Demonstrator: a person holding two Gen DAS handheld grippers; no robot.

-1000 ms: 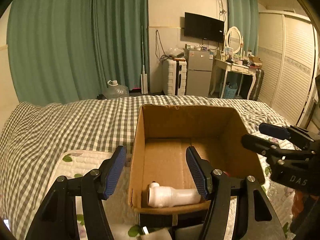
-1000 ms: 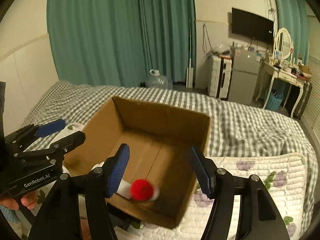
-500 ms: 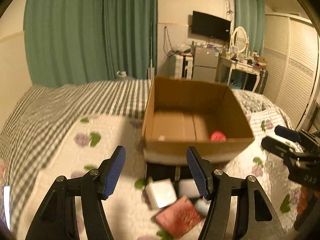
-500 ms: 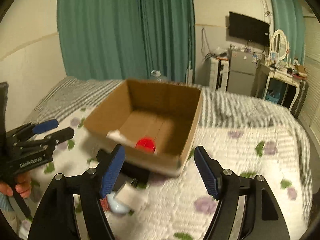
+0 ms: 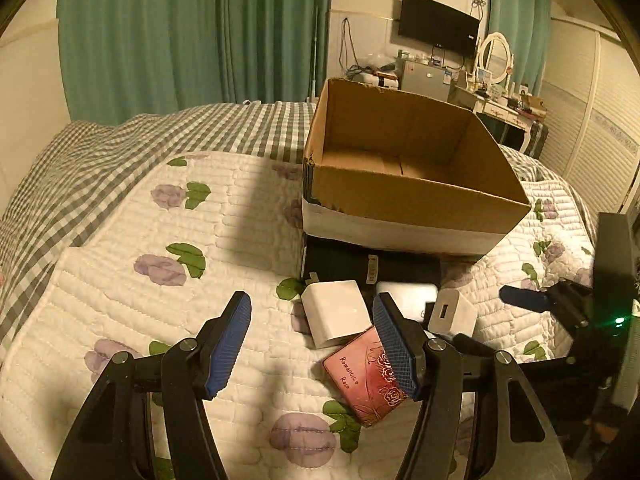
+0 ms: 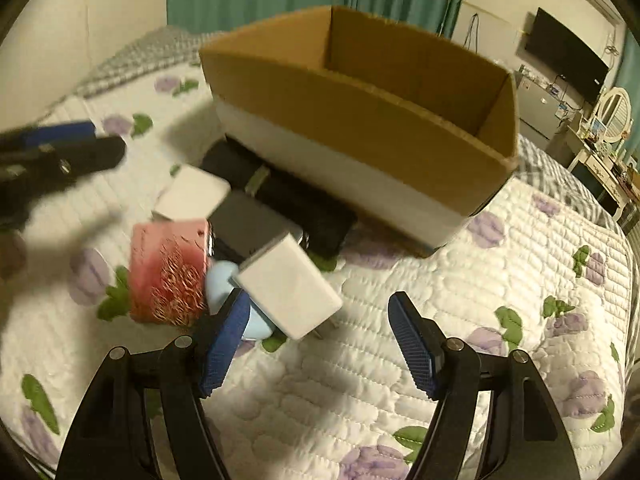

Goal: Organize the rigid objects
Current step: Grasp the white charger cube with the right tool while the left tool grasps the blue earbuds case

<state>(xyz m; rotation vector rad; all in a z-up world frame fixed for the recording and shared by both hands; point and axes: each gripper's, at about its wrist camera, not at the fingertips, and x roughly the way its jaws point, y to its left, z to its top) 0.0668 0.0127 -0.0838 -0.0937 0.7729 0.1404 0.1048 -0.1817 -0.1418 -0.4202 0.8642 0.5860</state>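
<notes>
An open cardboard box (image 5: 408,200) (image 6: 360,128) stands on the bed, its inside hidden by the near wall. In front of it lies a pile: two white chargers (image 5: 336,314) (image 6: 288,292), a pink "Romantic Rose" box (image 5: 360,376) (image 6: 168,268), a flat black item (image 5: 340,264), a grey case (image 6: 248,220) and a light blue piece (image 6: 218,284). My left gripper (image 5: 312,308) hovers open over the nearer charger and the pink box. My right gripper (image 6: 318,304) is open just above the other charger, touching nothing.
A white quilt with purple flowers (image 5: 160,272) covers the near bed, with a grey checked blanket (image 5: 100,152) behind it. Green curtains, a wall TV, a small fridge and a dressing table stand far behind. Each gripper shows at the edge of the other's view.
Both grippers drew back from above the box and sank toward the pile in front of it. The white bottle with the red cap, seen inside the box earlier, is now hidden by its wall.
</notes>
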